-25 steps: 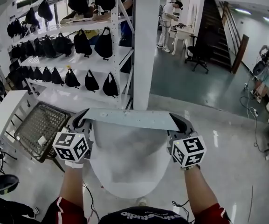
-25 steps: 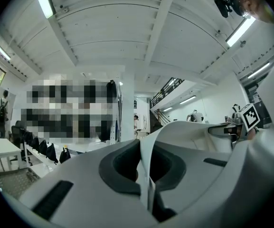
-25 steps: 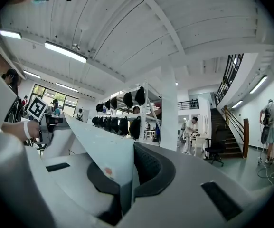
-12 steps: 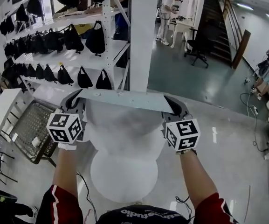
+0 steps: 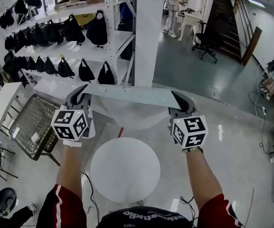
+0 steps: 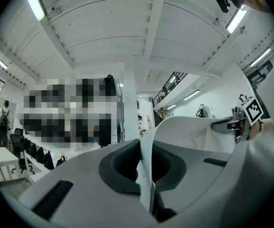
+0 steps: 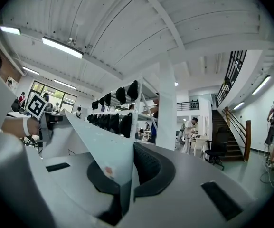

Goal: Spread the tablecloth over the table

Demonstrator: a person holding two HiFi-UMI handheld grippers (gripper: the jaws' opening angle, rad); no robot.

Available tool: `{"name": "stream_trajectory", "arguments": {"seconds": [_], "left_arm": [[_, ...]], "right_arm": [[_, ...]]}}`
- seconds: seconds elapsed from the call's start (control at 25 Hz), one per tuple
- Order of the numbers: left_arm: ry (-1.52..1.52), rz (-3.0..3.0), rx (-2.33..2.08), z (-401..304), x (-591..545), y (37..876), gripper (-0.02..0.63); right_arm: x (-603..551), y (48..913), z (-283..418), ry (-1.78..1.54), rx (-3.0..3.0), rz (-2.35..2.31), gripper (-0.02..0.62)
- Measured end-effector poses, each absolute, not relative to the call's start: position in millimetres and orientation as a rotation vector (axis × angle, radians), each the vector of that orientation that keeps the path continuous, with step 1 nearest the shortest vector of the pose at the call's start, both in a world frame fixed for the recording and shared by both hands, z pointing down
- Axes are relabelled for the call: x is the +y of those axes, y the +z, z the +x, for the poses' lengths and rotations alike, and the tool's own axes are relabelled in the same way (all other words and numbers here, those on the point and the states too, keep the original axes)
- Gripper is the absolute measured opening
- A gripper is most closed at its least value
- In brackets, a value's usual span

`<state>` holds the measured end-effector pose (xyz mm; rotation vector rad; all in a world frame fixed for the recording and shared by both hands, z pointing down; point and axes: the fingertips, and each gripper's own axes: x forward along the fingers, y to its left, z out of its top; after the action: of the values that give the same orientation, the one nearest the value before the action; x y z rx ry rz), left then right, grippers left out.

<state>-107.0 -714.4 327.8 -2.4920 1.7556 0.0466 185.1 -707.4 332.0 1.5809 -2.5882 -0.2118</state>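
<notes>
One round table [image 5: 125,169] sits nearest. Beyond its far edge the left gripper [image 5: 81,96] and right gripper [image 5: 178,100], two in all, each pinch an upper corner of the single tablecloth [image 5: 127,95], which is stretched taut between them. Its hanging part blurs against the floor.

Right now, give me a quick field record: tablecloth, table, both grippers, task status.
cloth: tablecloth stretched by one edge between both grippers, the rest apparently hanging past the table's far side
table: round white table, top bare, cloth not on it
left: left gripper, fingers shut on the cloth's left corner
right: right gripper, fingers shut on the cloth's right corner
background: shelving rack with black bags
status: spreading not yet done
</notes>
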Motion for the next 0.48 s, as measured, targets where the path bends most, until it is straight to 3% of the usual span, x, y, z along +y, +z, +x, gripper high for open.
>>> {"name": "stream_trajectory", "arguments": {"seconds": [0.48], "left_arm": [[-0.025,-2.607,1.842,-112,-664,401,0.017]], "right_arm": [[-665,406,179,0.000,-2.577,1.498,0.026]]}}
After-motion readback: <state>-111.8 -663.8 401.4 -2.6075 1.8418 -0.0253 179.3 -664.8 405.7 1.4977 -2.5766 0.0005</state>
